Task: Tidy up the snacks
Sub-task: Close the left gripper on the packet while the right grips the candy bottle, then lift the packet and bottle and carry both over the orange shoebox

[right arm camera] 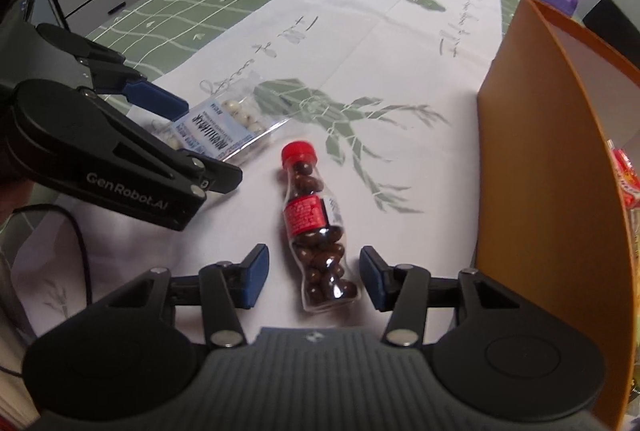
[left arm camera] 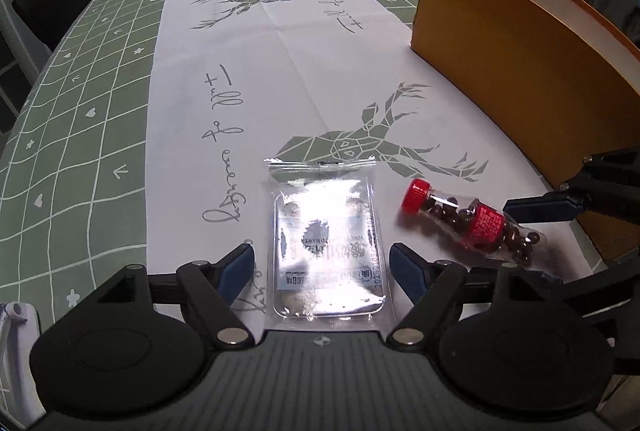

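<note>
Both tongs are open and empty, left tongs straddling the snack bag, right tongs around the candy bottle, presumably lining up grabs for the orange box.

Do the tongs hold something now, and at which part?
Nothing is held. The left tongs straddle the packet, the right tongs the bottle, both open.

Dim fisheye views; overhead glare whitens the snack packet.
</note>
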Demonstrator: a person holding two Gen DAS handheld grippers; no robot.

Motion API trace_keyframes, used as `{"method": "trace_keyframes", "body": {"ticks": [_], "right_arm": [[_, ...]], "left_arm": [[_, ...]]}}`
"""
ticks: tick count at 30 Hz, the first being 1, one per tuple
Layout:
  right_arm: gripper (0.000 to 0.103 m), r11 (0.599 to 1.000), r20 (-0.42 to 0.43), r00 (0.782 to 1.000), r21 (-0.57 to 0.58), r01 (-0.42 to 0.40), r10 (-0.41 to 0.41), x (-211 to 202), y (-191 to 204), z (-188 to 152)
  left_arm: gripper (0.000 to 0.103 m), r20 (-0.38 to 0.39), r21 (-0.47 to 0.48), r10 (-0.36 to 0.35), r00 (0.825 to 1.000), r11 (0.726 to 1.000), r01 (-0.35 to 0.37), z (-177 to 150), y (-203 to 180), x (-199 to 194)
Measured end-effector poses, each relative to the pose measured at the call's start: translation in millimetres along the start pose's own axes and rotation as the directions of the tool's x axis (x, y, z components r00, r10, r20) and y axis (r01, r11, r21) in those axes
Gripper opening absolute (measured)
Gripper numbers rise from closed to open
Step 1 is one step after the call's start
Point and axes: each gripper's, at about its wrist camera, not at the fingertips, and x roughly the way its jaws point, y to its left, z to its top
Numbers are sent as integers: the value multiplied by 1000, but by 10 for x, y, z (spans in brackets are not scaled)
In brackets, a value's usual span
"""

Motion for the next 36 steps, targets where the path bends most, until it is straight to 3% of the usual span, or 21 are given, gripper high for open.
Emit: {"method": "trace_keyframes", "body": {"ticks": [9, 14, 17, 27, 36], "right_arm": [[48, 999, 86, 996, 41, 3, -6, 74, 9, -53], [35, 999, 115, 993, 53, 13, -19, 65, 41, -102], [31, 998, 99, 995, 51, 24, -29, 51, 54, -87], [30, 999, 47, 998, 30, 27, -29, 10, 66, -36], [30, 999, -25, 999, -15, -33, 32, -195, -69, 138]], "left_arm": [[91, 30, -24, 23, 999, 999, -23, -30, -24, 68], [83, 43, -20, 30, 999, 999, -29, -50, -71, 62], [68, 30, -15, 30, 999, 999, -30, -24, -96, 43], [64, -22, -7, 24, 999, 1000, -24, 6, -144, -29], [64, -89, 85, 7, 996, 996, 0, 108, -212, -319]]}}
